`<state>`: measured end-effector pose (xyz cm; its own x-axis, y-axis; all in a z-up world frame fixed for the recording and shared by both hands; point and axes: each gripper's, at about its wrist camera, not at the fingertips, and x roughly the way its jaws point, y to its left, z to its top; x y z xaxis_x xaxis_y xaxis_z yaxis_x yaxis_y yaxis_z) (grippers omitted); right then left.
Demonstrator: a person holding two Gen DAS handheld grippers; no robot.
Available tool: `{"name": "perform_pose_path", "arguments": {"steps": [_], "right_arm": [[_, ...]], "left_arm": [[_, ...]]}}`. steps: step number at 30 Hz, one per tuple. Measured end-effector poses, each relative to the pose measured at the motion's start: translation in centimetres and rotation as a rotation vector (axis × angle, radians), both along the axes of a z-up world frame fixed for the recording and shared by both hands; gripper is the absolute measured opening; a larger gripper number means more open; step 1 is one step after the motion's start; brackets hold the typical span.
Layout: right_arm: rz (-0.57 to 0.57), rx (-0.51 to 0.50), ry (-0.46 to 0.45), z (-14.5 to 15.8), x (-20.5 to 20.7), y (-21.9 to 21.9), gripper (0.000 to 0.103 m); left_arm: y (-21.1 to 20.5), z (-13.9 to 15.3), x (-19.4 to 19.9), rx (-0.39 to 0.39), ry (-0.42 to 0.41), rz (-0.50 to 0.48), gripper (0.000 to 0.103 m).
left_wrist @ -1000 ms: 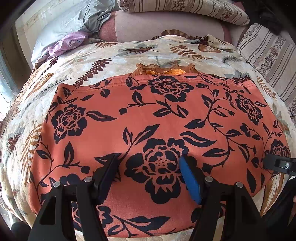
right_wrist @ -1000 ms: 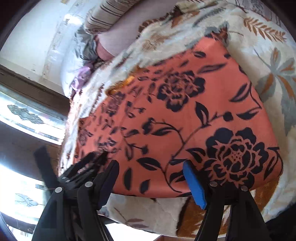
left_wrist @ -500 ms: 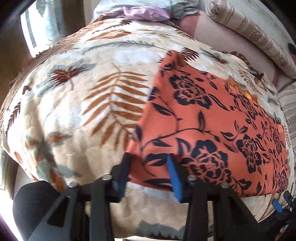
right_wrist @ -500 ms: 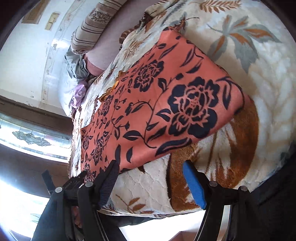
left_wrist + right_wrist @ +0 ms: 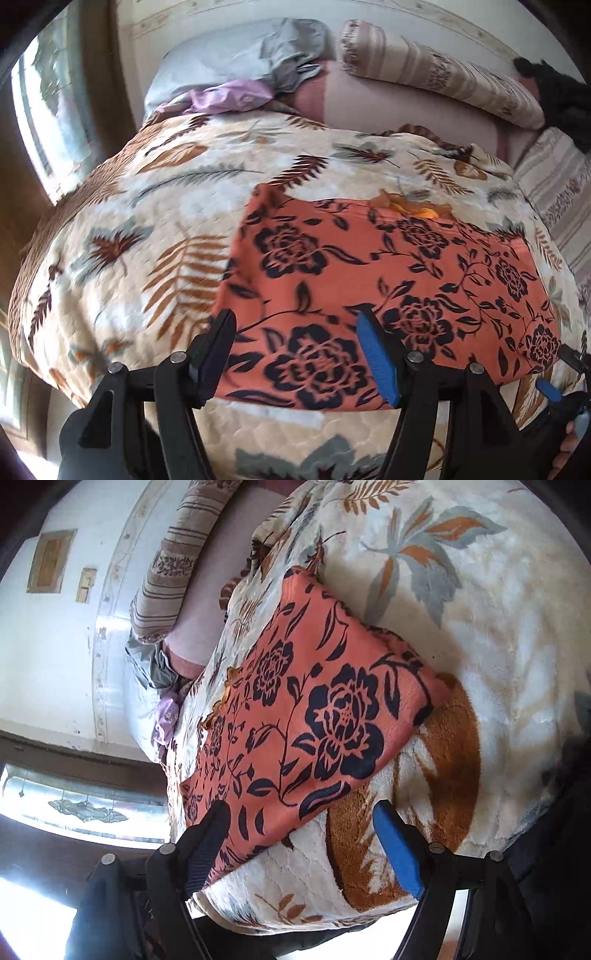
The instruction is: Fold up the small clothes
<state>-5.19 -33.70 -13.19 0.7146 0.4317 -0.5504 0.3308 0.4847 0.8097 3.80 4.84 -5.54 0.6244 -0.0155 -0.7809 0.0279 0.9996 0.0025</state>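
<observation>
The left gripper [image 5: 301, 354] hung spread over the near left corner of the cloth [image 5: 388, 288], which lay flat on the blanket [image 5: 147, 240] ahead of it. The right gripper [image 5: 306, 845] was spread too, its left finger [image 5: 207, 845] over the cloth's [image 5: 303, 716] near edge, its right finger [image 5: 397, 851] over bare blanket [image 5: 498, 627].

Left gripper [image 5: 301, 354] back over garment [image 5: 388, 288], wider.
</observation>
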Motion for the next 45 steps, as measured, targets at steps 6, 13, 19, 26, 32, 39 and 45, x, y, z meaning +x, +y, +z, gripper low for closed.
{"name": "perform_pose_path", "arguments": {"steps": [6, 13, 19, 26, 32, 39, 45], "right_arm": [[-0.127, 0.132, -0.002, -1.7, 2.3, -2.9, 0.083], [-0.148, 0.055, -0.032, -0.6, 4.3, -3.5, 0.075], [-0.138, -0.017, -0.007, -0.5, 4.9, -3.1, 0.063], [-0.118, -0.058, 0.013, -0.5, 5.5, -2.5, 0.071], [-0.083, -0.138, 0.068, -0.2, 6.2, -2.0, 0.031], [-0.089, -0.097, 0.032, 0.0, 6.2, -1.6, 0.067], [-0.067, -0.196, 0.091, 0.3, 6.8, -1.1, 0.031]], "left_arm": [[-5.8, -1.8, 3.2, 0.006, 0.059, -0.079, 0.068], [-6.8, -3.9, 3.0, 0.012, 0.129, -0.069, 0.068], [-6.1, -4.6, 3.4, 0.009, 0.147, -0.060, 0.068], [-6.0, -4.8, 3.8, 0.015, 0.142, -0.067, 0.068], [-6.8, -5.3, 3.9, 0.090, 0.142, -0.099, 0.072], [-6.7, -6.6, 4.3, 0.091, 0.154, -0.105, 0.075], [-6.4, -6.4, 4.3, 0.069, 0.148, -0.109, 0.076]]}}
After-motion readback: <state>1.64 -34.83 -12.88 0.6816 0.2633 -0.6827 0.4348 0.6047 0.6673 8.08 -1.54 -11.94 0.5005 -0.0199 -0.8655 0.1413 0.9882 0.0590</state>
